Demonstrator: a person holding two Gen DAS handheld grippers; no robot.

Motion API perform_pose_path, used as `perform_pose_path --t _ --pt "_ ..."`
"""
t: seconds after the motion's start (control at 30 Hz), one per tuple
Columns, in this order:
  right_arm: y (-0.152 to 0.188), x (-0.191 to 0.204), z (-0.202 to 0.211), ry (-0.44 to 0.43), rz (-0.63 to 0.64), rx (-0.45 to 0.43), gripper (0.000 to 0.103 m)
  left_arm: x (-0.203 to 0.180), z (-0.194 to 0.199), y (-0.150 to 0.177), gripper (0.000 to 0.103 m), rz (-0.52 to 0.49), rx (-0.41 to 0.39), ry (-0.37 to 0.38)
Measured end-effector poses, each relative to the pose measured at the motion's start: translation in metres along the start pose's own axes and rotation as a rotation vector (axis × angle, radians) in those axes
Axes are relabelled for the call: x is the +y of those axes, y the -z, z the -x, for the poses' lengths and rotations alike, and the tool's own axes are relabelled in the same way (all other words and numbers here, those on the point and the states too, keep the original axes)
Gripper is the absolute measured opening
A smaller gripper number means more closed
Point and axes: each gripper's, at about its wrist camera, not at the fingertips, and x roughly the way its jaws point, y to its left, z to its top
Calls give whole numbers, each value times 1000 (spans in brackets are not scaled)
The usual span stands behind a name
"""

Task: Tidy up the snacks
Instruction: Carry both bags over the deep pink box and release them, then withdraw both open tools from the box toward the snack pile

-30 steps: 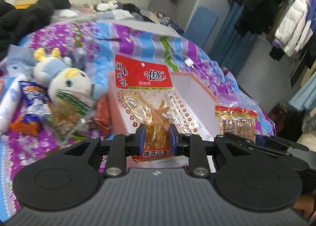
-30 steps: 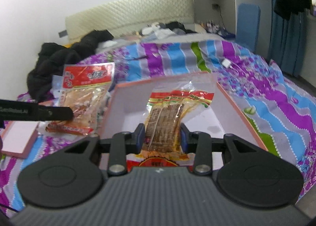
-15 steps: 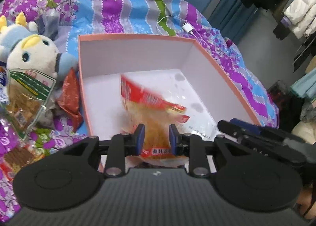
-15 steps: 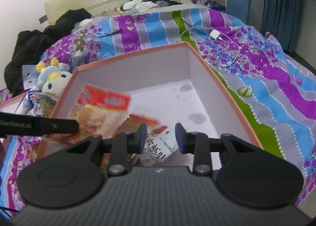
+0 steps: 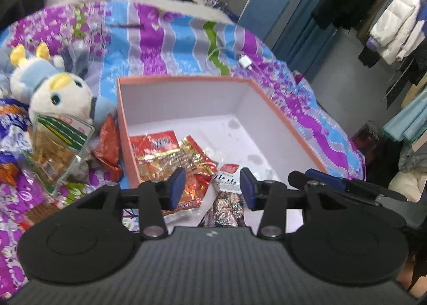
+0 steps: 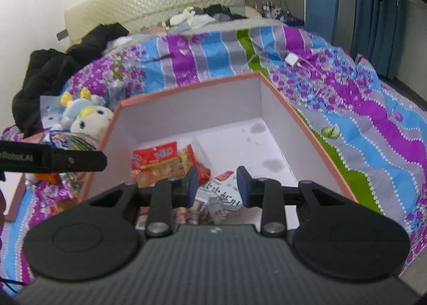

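Snacks still lie loose left of the box (image 5: 280, 115): a clear packet (image 5: 56, 150) and a small red bag (image 5: 108, 145) beside the plush toy (image 5: 61, 91). Inside the box, near its left wall, rest a red packet (image 5: 156, 143) and a white packet (image 5: 226, 177). The left gripper (image 5: 212, 189) is opening, with nothing held between its jaws. The right gripper (image 6: 217, 186) stands partly open and empty. The dropping step seems finished; the next move probably calls for reaching left to a loose snack.

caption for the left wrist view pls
Left gripper, jaws opening and empty, above snack packets dropped in the orange-rimmed box on the bedspread.
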Motion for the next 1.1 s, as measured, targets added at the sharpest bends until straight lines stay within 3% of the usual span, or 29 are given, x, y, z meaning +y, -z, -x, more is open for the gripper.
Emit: perform_pose_path --t 0.23,0.6,1.1 --pt "-3 24 51 -22 9 -93 35 -10 71 10 50 -52 -84 -42" --pt "2 71 116 -76 49 -202 35 3 173 37 50 -32 -210 -87" --pt "23 125 170 -184 126 -280 35 36 260 78 50 46 -311 -200"
